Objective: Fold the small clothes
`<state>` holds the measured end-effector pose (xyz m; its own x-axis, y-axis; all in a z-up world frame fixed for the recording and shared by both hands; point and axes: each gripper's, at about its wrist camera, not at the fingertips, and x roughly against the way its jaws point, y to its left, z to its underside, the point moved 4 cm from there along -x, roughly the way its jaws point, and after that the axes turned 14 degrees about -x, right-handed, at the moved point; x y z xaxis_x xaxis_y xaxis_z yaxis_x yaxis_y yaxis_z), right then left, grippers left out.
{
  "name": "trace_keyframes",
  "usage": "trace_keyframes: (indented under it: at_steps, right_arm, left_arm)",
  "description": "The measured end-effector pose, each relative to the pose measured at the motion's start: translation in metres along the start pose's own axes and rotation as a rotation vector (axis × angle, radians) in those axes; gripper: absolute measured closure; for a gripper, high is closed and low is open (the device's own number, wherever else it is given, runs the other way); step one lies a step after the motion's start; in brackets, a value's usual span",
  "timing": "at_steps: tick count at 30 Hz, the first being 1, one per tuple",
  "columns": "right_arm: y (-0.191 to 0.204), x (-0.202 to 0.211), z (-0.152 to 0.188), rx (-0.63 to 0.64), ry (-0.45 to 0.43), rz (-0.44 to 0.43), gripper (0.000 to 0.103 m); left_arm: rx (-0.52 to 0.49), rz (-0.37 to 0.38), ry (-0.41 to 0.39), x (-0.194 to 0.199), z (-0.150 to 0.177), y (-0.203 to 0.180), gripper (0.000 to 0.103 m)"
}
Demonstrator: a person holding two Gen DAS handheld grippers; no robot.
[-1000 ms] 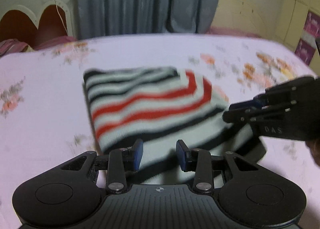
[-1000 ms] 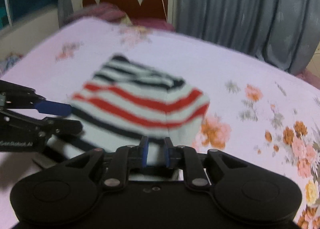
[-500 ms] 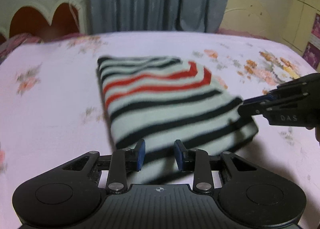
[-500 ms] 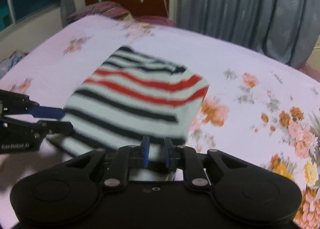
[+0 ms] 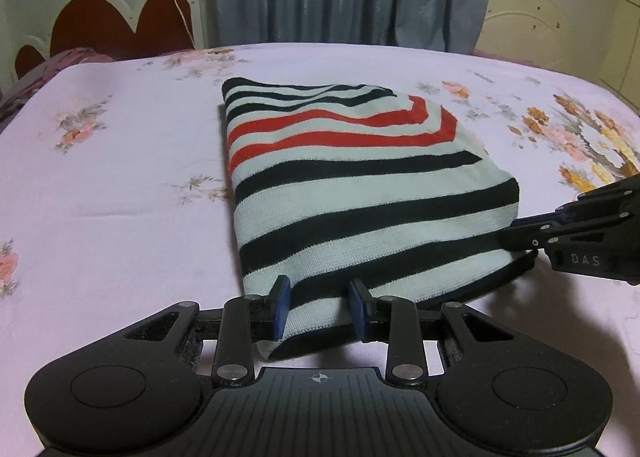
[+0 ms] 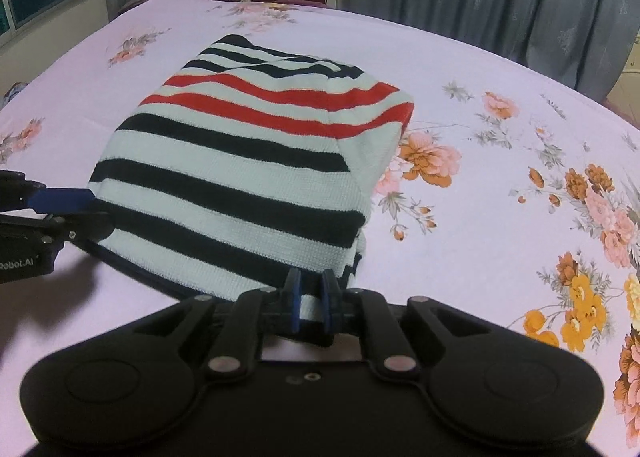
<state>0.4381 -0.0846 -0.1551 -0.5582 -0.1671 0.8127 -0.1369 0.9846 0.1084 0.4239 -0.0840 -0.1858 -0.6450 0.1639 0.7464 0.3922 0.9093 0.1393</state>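
The folded sweater lies on the bed, with the headboard behind

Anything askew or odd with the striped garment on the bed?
Nothing stands out. The striped garment lies folded on the floral bedsheet, edges roughly lined up, with no damage visible. Its near hem sits between the fingers of both the left gripper and the right gripper, whose jaws are closing.

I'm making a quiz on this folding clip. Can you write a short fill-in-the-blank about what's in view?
1. The striped garment lies on a floral ____.
2. Besides black and white, it has ____ stripes.
3. The left gripper and right gripper both pinch its ____ edge.

Missing words: bedsheet; red; near
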Motion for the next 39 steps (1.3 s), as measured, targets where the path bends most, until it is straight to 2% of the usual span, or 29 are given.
trace_keyframes:
  at_steps: [9,20,21,22,23,24,25,26,29,34,39]
  right_arm:
    - [0.003,-0.001,0.005,0.017,-0.028,0.004,0.092]
    - [0.005,-0.001,0.003,-0.002,-0.023,0.028,0.09]
    - [0.004,0.002,0.002,-0.017,-0.021,0.022,0.084]
    - [0.002,0.007,0.0,-0.04,-0.023,0.015,0.063]
    - [-0.001,0.014,-0.001,-0.066,-0.043,0.016,0.048]
    - [-0.004,0.023,-0.001,-0.093,-0.082,0.019,0.022]
    - [-0.007,0.035,0.0,-0.112,-0.131,0.015,0.02]
    - [-0.009,0.044,0.002,-0.12,-0.15,0.01,0.024]
    - [-0.016,0.065,0.009,-0.145,-0.139,0.013,0.026]
    - [-0.015,0.11,0.027,-0.15,-0.204,-0.015,0.001]
    - [-0.015,0.133,0.043,-0.168,-0.199,-0.024,0.001]
  left_arm:
    - [-0.034,-0.046,-0.008,-0.002,0.003,-0.006,0.072]
    - [-0.059,-0.043,-0.004,-0.003,0.001,-0.005,0.071]
    - [-0.063,-0.047,-0.009,-0.001,0.001,-0.005,0.065]
    - [-0.061,-0.061,-0.011,0.003,0.001,-0.005,0.04]
    - [-0.051,-0.097,-0.018,0.01,0.002,-0.004,0.021]
    - [-0.041,-0.123,-0.048,0.019,0.004,-0.004,0.0]
    - [-0.032,-0.135,-0.092,0.03,0.008,-0.005,0.0]
    - [-0.023,-0.131,-0.1,0.036,0.01,-0.006,0.0]
    - [0.018,-0.134,-0.116,0.061,0.02,-0.01,0.0]
    - [0.083,-0.144,-0.139,0.1,0.03,-0.023,0.0]
    - [0.113,-0.141,-0.161,0.131,0.031,-0.036,0.0]
